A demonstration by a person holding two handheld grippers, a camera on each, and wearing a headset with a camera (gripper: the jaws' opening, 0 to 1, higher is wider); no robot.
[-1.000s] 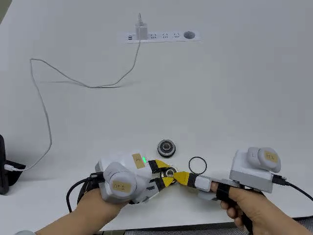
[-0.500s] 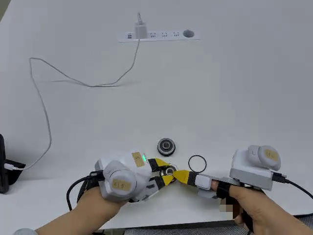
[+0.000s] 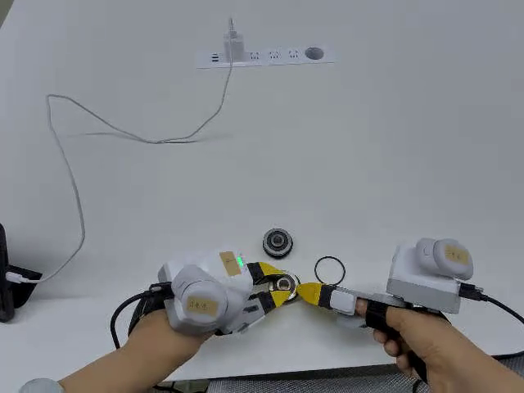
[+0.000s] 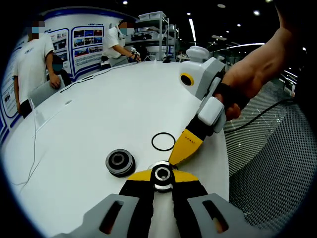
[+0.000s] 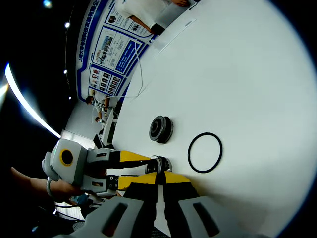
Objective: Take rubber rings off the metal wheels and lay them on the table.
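Yellow left tool (image 4: 161, 177) grips metal wheel (image 3: 285, 284); closed right tool (image 5: 157, 174) touches it.

Left tongs (image 3: 282, 286) and right tongs (image 3: 307, 292) have white bodies, yellow-tipped black jaws, tan stickers (image 3: 230, 264).

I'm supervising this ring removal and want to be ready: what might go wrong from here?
1. The left tongs grip the small metal wheel only at their yellow tips; a pull by the right tongs, shut at its rim, may twist it loose.
2. Dropped, the wheel could roll off the table, whose edge is close.
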